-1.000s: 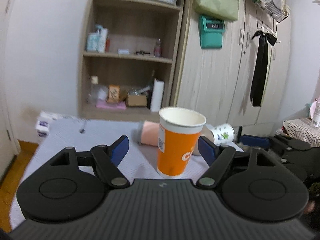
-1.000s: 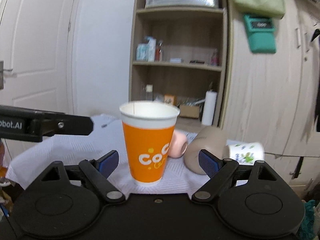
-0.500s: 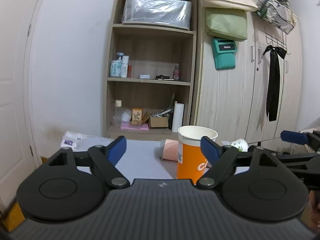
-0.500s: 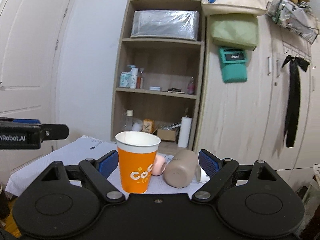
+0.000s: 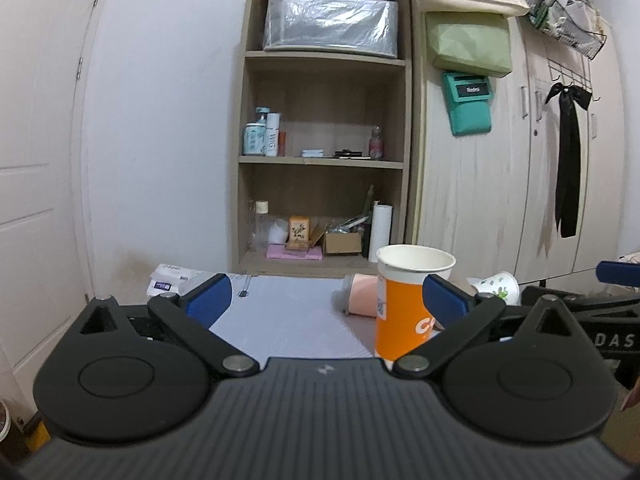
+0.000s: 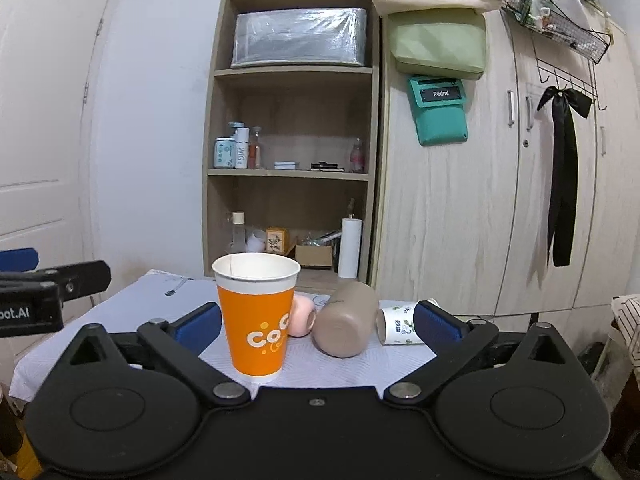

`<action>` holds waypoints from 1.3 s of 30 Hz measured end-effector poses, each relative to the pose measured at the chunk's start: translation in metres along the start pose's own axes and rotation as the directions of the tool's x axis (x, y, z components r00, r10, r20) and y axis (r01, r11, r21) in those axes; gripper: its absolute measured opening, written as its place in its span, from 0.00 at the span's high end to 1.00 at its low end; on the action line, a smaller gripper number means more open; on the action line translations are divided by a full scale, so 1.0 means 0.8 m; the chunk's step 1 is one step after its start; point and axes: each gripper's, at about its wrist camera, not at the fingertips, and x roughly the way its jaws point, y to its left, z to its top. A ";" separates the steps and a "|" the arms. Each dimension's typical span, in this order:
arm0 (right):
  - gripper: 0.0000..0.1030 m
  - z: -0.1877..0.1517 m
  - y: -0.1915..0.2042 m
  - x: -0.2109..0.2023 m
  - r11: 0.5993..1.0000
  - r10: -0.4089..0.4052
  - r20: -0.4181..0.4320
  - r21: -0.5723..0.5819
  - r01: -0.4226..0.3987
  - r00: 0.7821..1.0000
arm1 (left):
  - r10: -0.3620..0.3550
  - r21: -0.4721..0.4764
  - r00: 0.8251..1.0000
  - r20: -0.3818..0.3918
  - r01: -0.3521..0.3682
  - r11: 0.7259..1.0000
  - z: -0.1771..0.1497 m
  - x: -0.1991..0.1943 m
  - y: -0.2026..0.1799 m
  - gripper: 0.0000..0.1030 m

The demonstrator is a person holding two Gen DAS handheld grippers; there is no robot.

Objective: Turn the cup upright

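both tools pulled back; orange cup [image 6: 258, 320] upright, base hidden

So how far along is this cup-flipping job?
One is done: the orange paper cup stands upright on the table. Nothing is in hand; the left gripper and right gripper are open. The pink cup, brown cup and white printed cup lie sideways.

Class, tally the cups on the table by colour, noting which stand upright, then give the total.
Orange cup, upright: 1
Pink cup, on its side: 1
Brown cup, on its side: 1
White cup, on its side: 1
Total: 4
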 end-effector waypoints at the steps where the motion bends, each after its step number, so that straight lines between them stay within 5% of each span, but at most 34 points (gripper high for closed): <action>1: 0.00 0.000 0.000 0.000 1.000 -0.003 -0.004 0.002 0.003 1.000 | 0.006 0.001 1.000 -0.003 -0.006 1.000 0.000 0.001 0.000 0.00; 10: 0.00 -0.002 -0.004 -0.003 0.999 -0.032 -0.009 0.032 0.033 0.999 | 0.066 0.008 0.998 -0.010 -0.066 0.998 -0.001 0.005 -0.003 0.00; 39: 0.00 -0.007 -0.003 0.006 0.997 -0.067 -0.034 0.027 0.068 0.997 | 0.098 0.035 0.995 -0.032 -0.097 0.995 -0.013 0.013 0.001 0.00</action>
